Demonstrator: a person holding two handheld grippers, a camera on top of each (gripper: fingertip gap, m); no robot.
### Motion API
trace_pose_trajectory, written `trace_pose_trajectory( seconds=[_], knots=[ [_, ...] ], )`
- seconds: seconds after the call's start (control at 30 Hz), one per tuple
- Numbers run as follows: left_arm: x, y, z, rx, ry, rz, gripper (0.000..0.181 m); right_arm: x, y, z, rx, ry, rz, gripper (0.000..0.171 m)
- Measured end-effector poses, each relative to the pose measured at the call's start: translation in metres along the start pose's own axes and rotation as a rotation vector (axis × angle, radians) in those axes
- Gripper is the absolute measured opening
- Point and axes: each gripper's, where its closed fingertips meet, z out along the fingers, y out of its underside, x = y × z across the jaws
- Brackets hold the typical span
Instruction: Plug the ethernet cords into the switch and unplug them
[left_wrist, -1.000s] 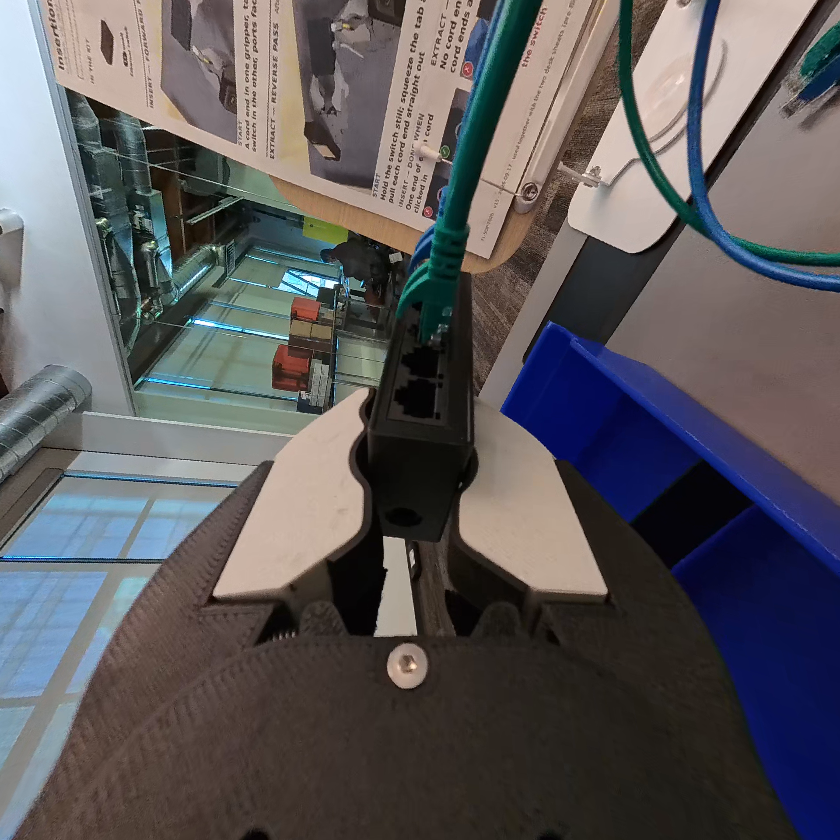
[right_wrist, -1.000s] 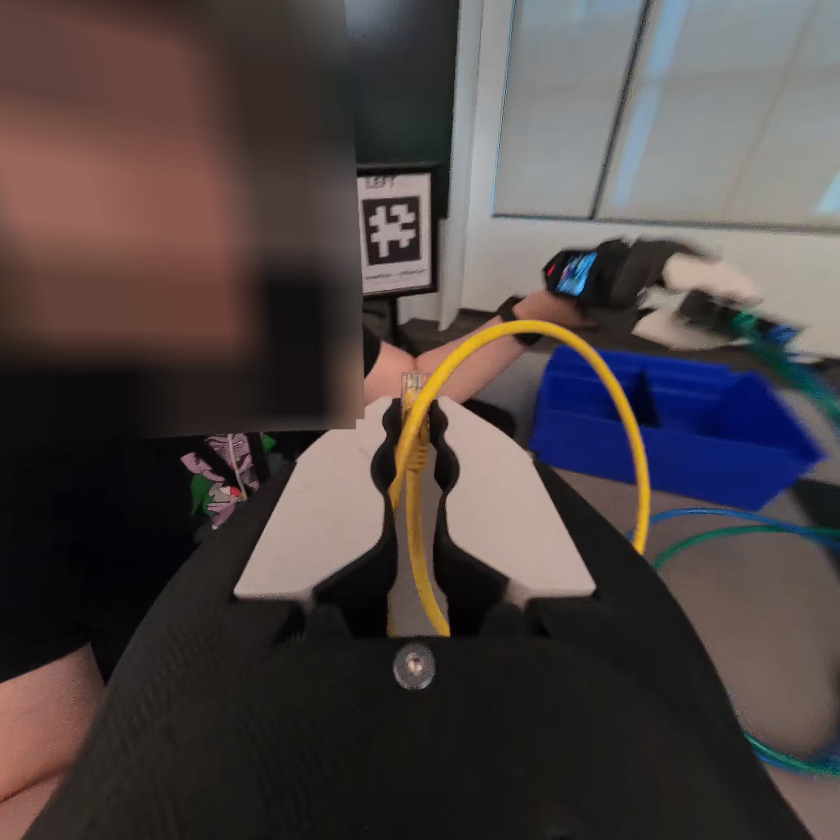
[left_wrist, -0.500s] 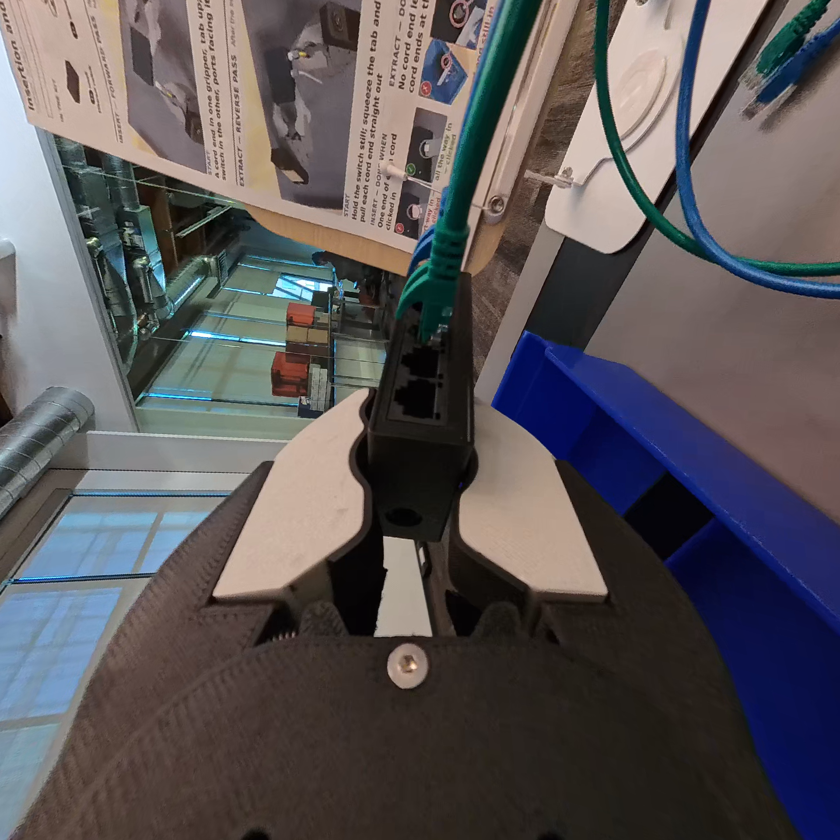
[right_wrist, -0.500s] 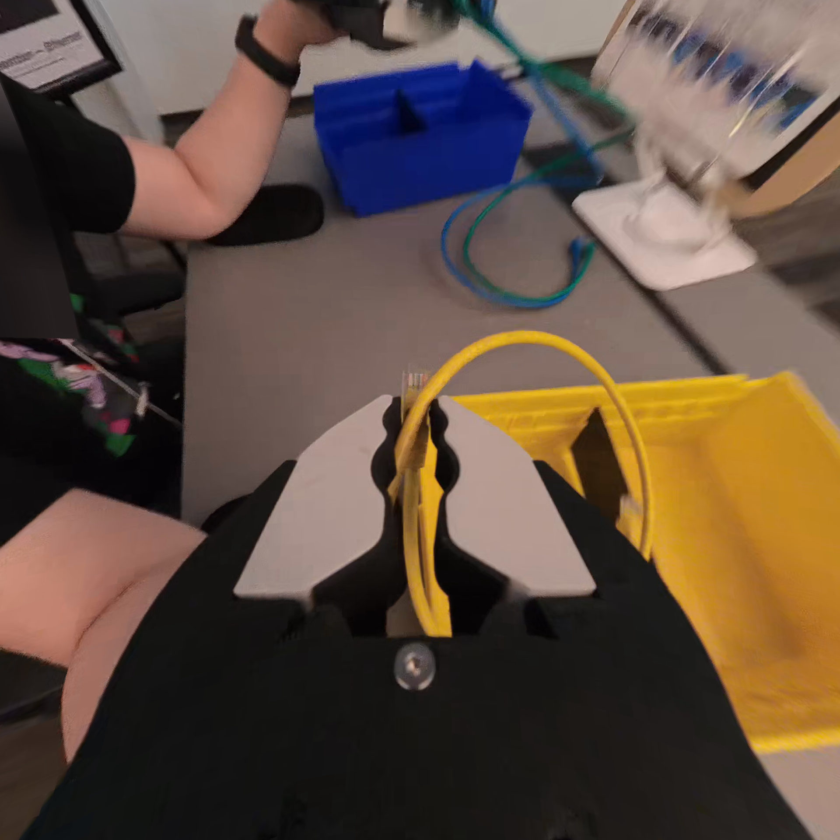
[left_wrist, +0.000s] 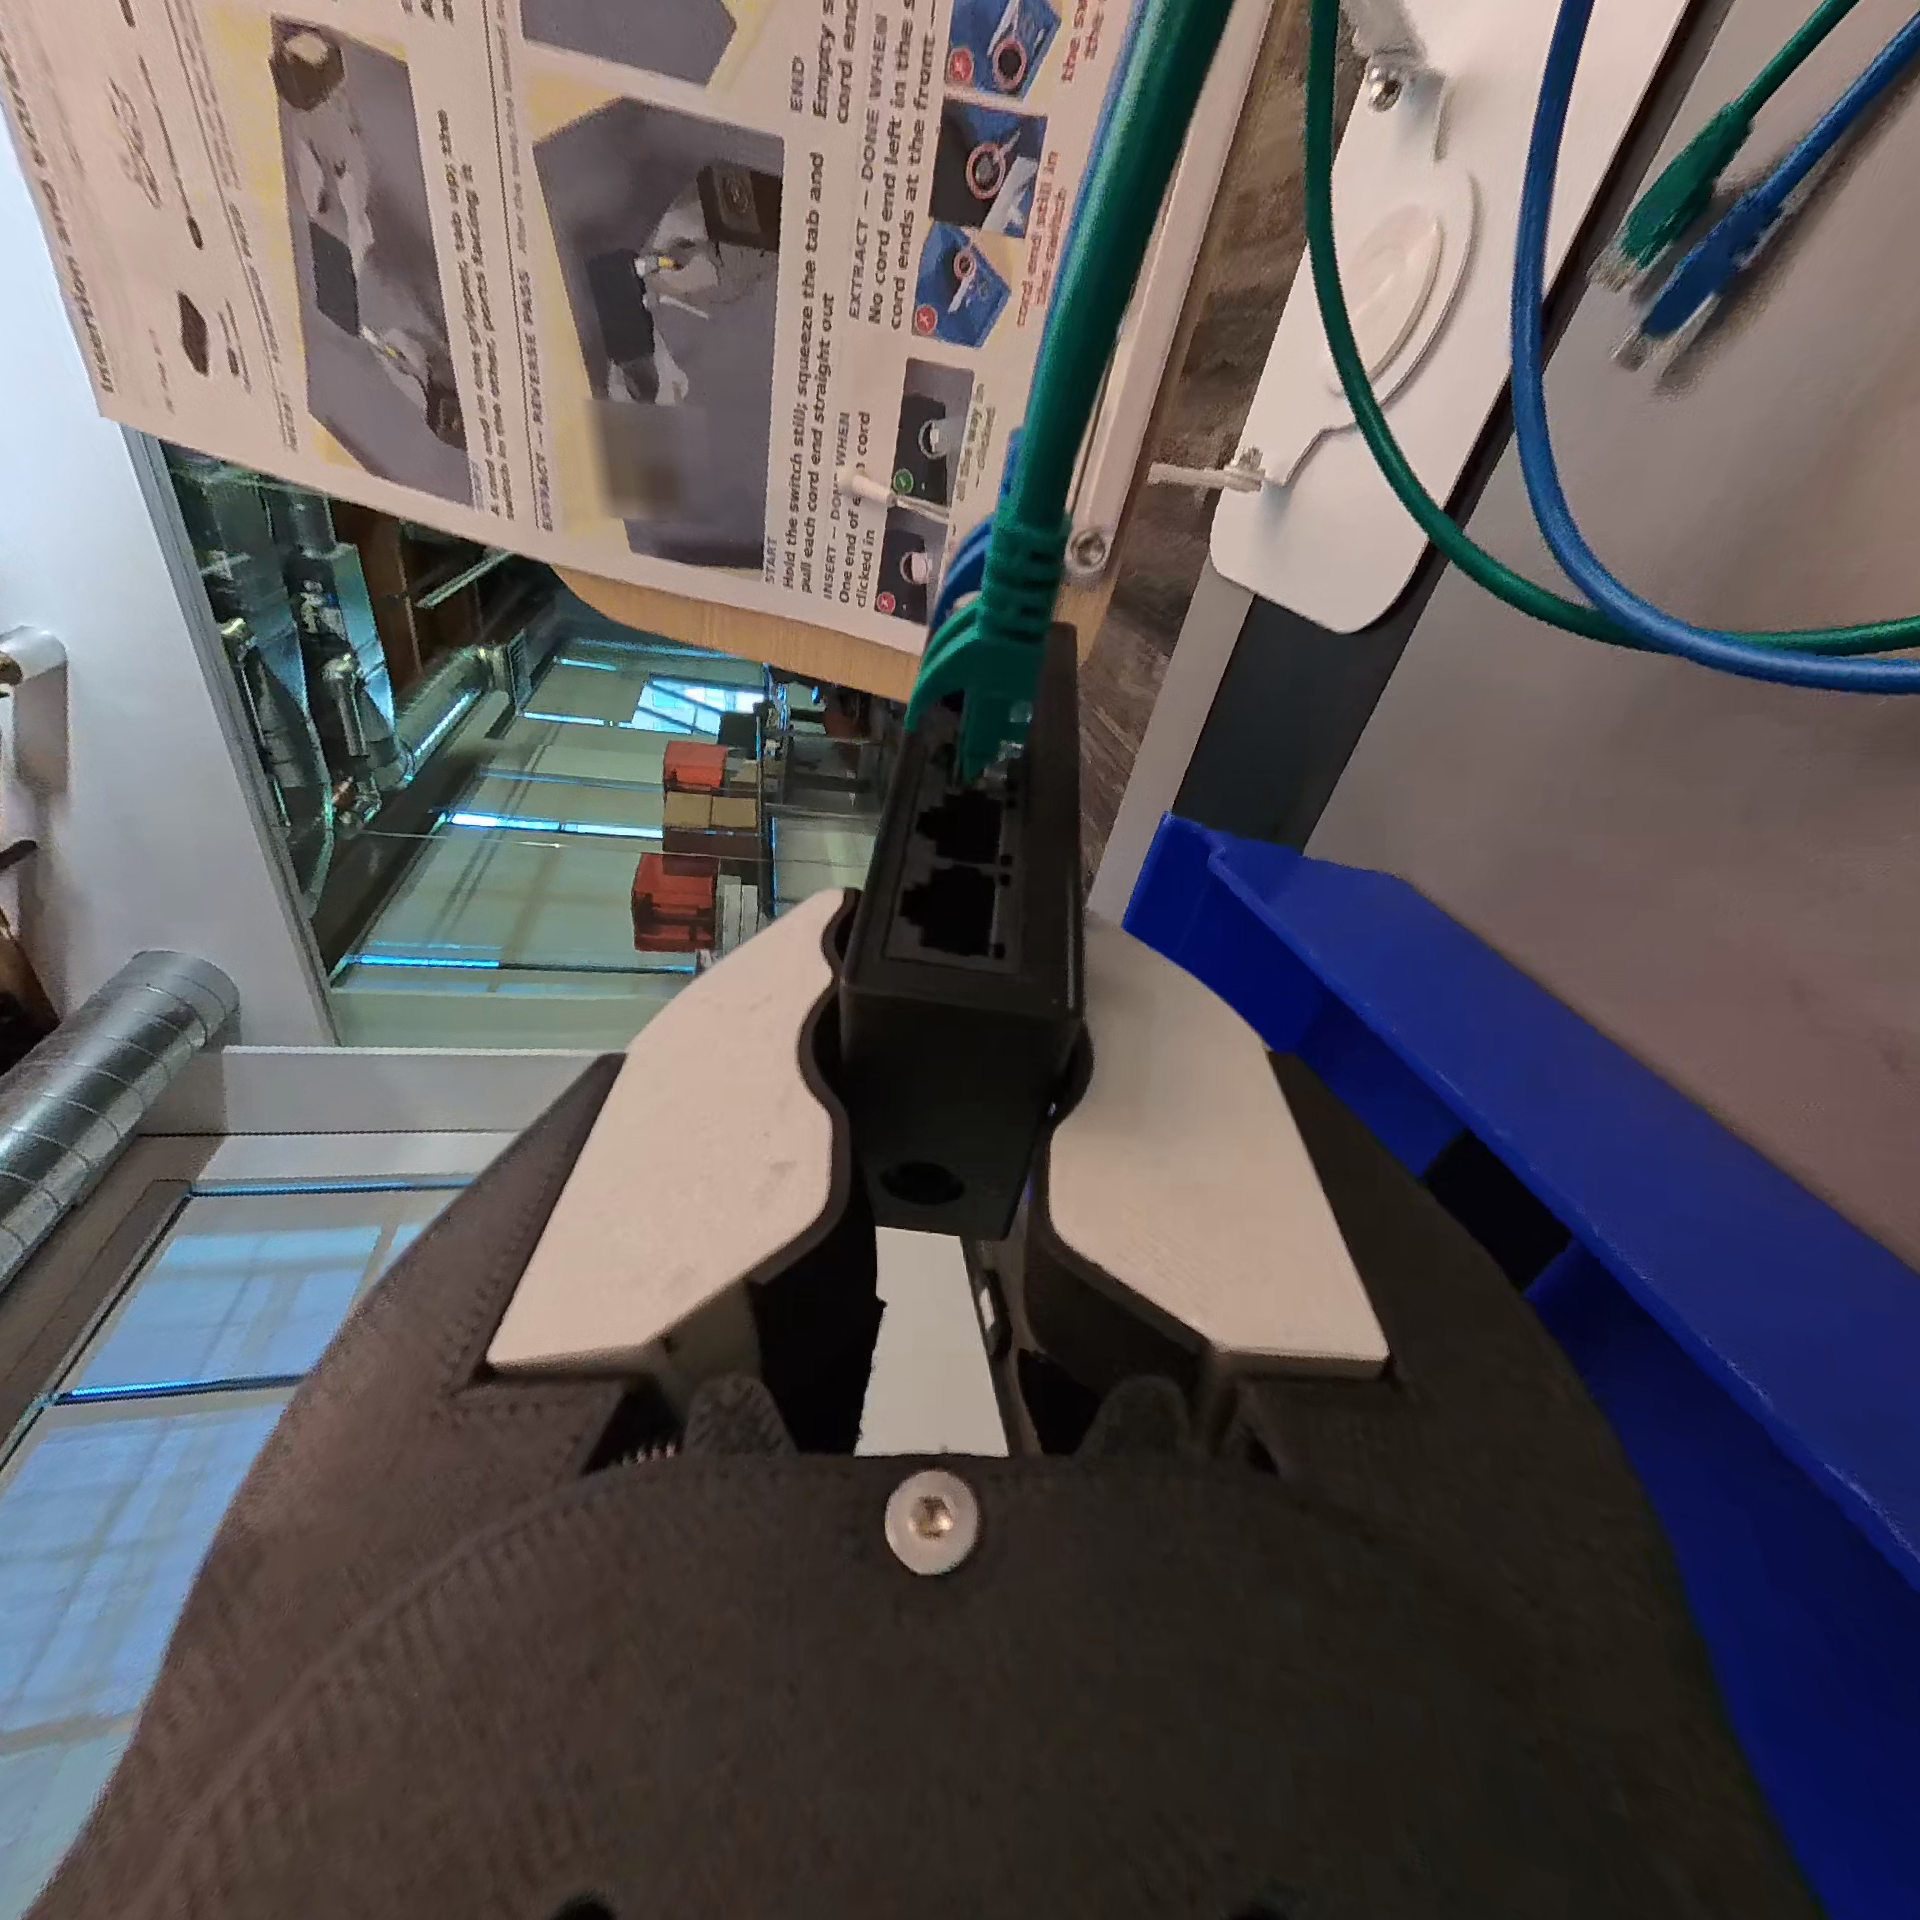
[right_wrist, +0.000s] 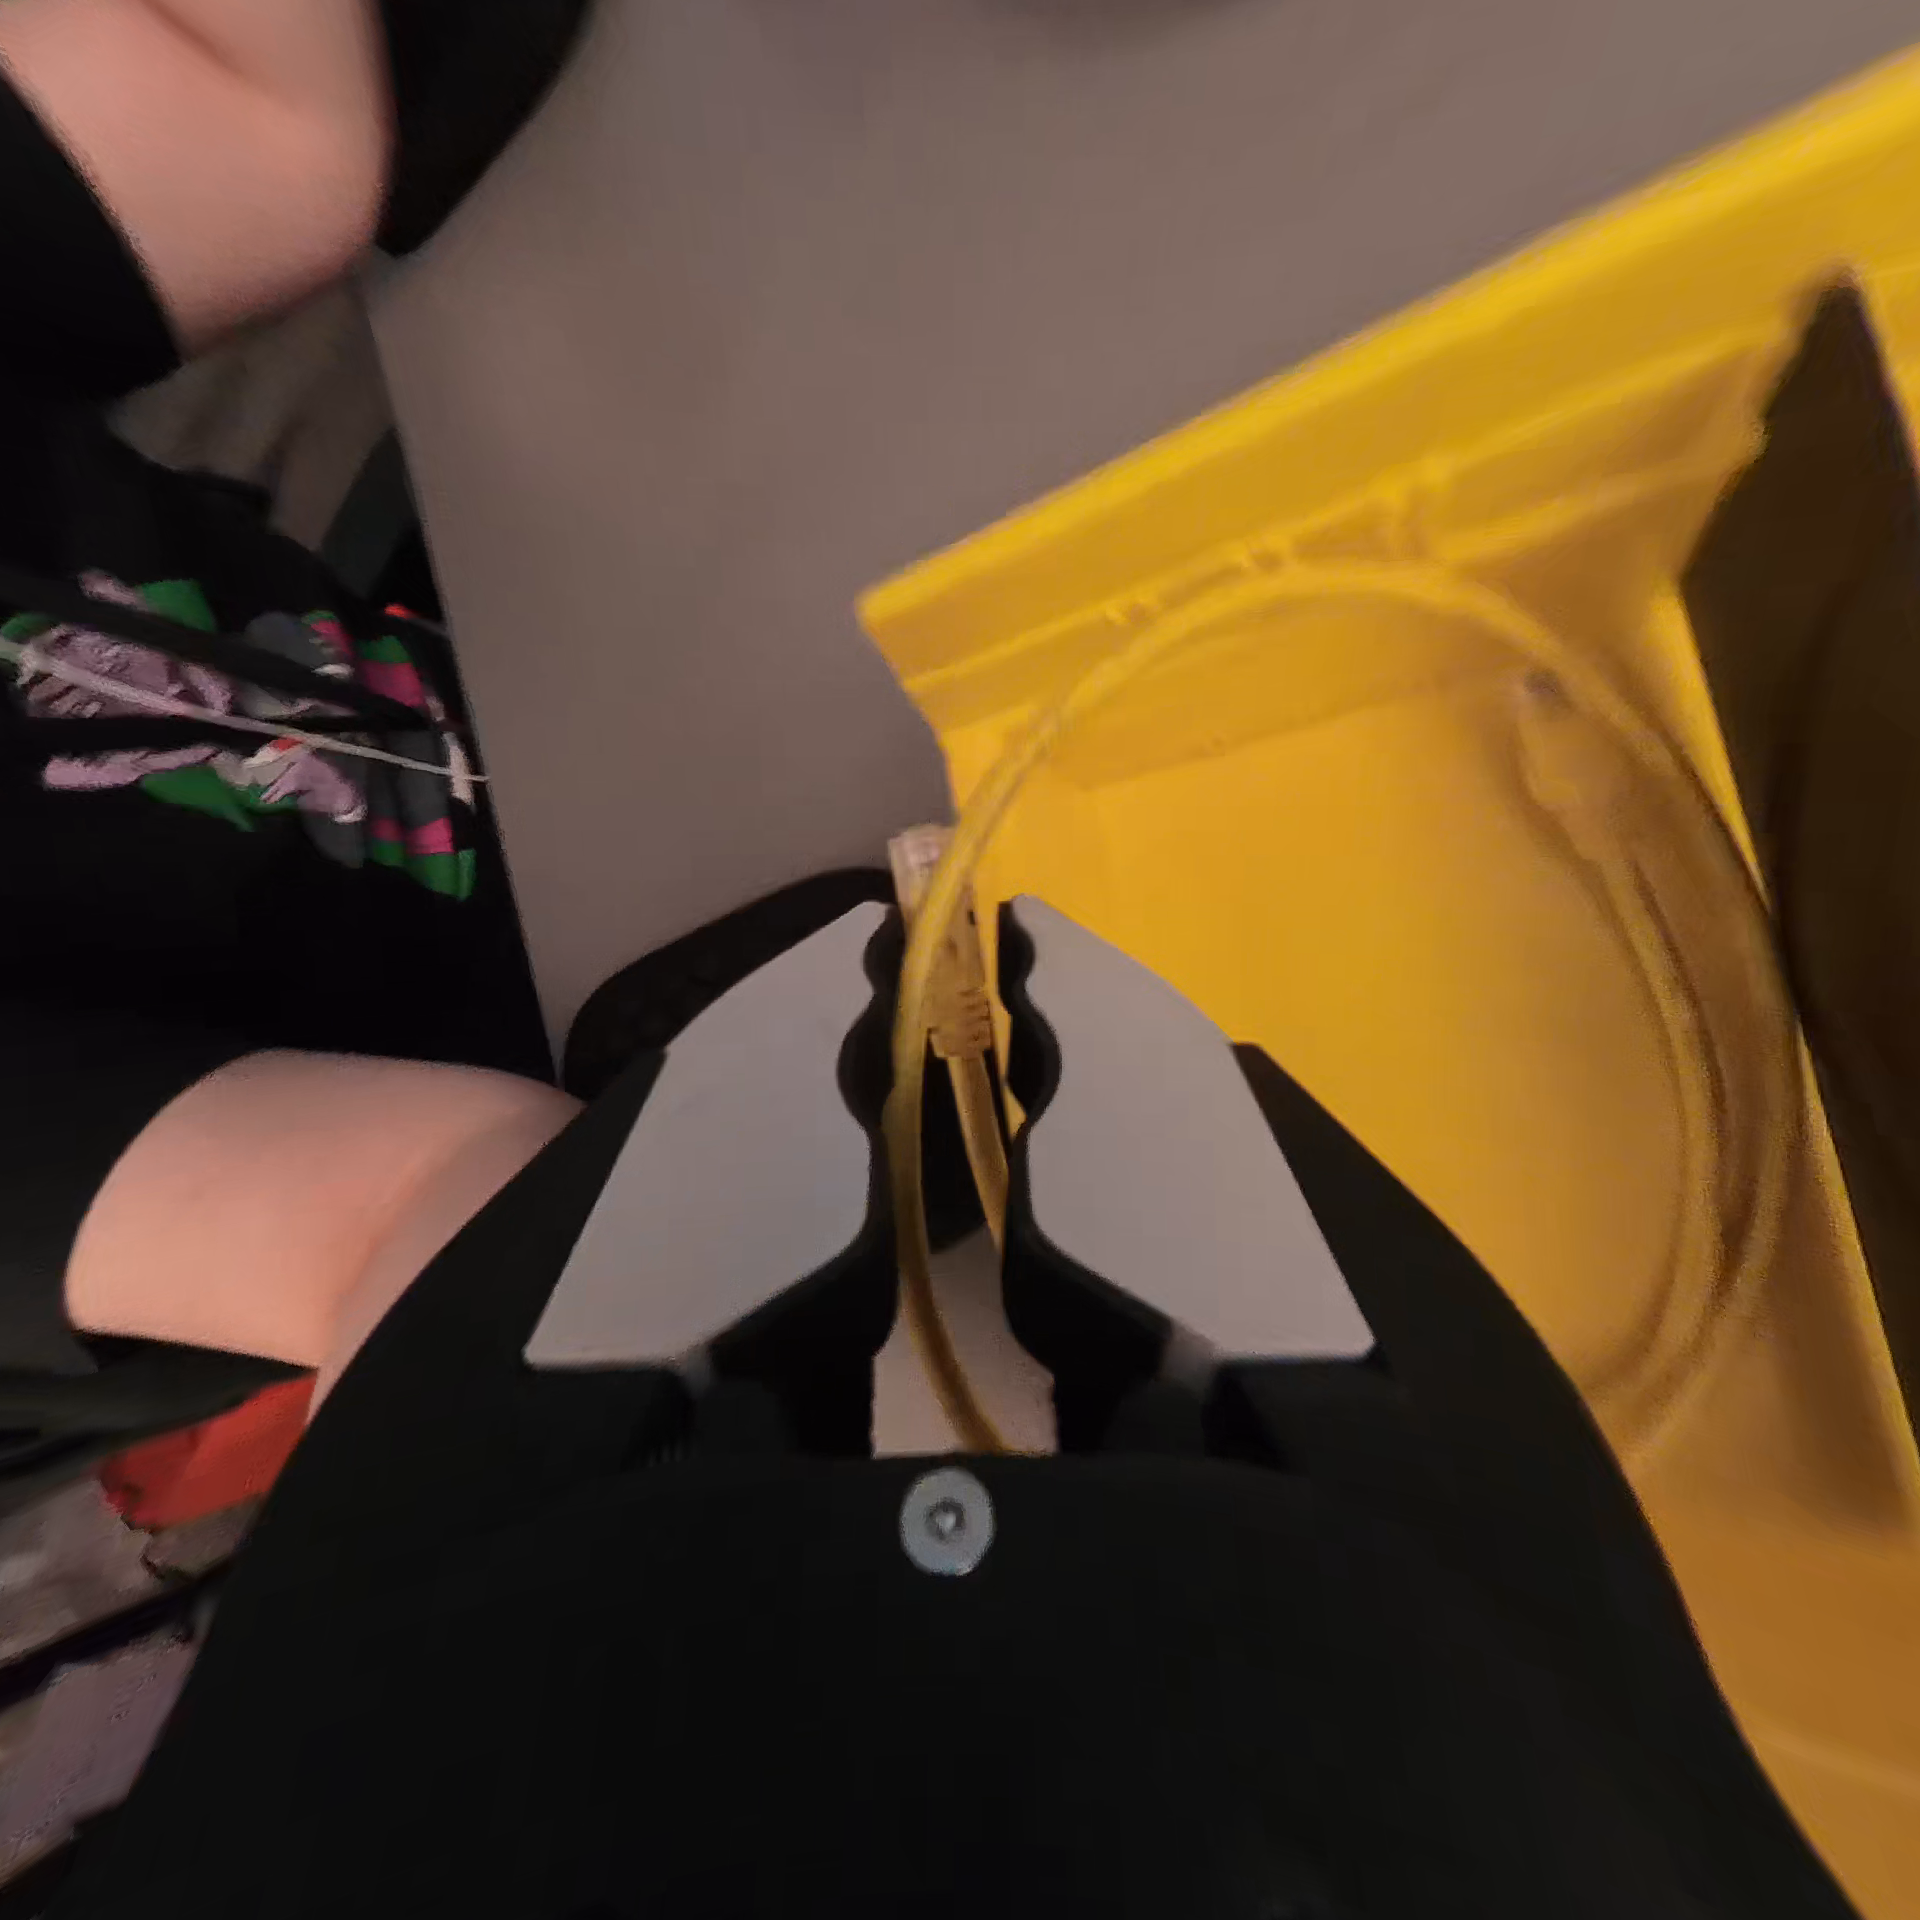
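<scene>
1. Left gripper (left_wrist: 961, 997): my jaws are clamped on the black switch (left_wrist: 961, 1029), pressing its two sides, with its port face turned up toward my camera.
2. Switch ports: the two nearest my jaws are vacant; farther along, the green cord (left_wrist: 1081, 312) is plugged in. Its plug sits in the face and the cable rises out of the top of the frame.
3. Blue cord (left_wrist: 1538, 416): part of it shows behind the green plug at the far end of the switch; whether it is seated in a port I cannot tell. Its loop lies on the grey desk (left_wrist: 1662, 779) with the green one, and both free plug ends rest side by side near the upper right corner.
4. Right gripper (right_wrist: 945, 935): my jaws are closed on the yellow cord (right_wrist: 940, 1143), gripping it just behind its plug. The clear plug tip pokes past the fingertips, and the cable curls in a loop off to the right.
5. Yellow bin (right_wrist: 1351, 935): just beyond and right of my right jaws, with the yellow loop in front of it. This view is motion-blurred.
6. Blue bin (left_wrist: 1558, 1091): on the desk, right of my left jaws.
7. Instruction sheet (left_wrist: 520, 260): on a board beyond the switch, with a white stand base (left_wrist: 1382, 312) beside it.
8. Person: bare arm and dark printed shirt (right_wrist: 208, 727) at the left of the right wrist view.
</scene>
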Motion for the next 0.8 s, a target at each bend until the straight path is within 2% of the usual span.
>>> trace_pose_trajectory(
  seconds=[0.03,0.13,0.23,0.33,0.43,0.5,0.57,0.67,0.8],
  knots=[
    [0.001,-0.004,-0.001,0.013,0.005,0.0,0.031,-0.008,-0.007,0.0,0.02,-0.03,-0.056,0.027],
    [0.003,-0.018,-0.008,0.069,0.011,0.007,0.031,-0.03,-0.033,-0.014,0.161,-0.065,-0.177,0.036],
    [0.006,-0.039,-0.018,0.156,0.026,0.001,0.031,-0.036,-0.069,-0.037,0.343,0.114,-0.366,0.044],
    [0.01,-0.065,-0.032,0.249,0.044,-0.009,0.03,-0.063,-0.13,-0.049,0.486,0.317,-0.634,0.045],
    [0.017,-0.088,-0.046,0.311,0.063,0.011,0.03,-0.116,-0.207,-0.049,0.742,0.544,-0.936,0.045],
    [0.025,-0.103,-0.053,0.332,0.065,0.055,0.03,-0.155,-0.235,-0.024,0.842,0.588,-1.096,0.045],
    [0.034,-0.117,-0.06,0.348,0.055,0.106,0.03,-0.161,-0.246,0.016,0.752,0.684,-1.228,0.043],
    [0.042,-0.132,-0.067,0.353,0.039,0.152,0.03,-0.129,-0.251,0.062,0.52,0.854,-1.322,0.043],
    [0.049,-0.144,-0.076,0.354,0.034,0.195,0.03,-0.108,-0.255,0.08,0.448,0.921,-1.352,0.032]
  ],
)
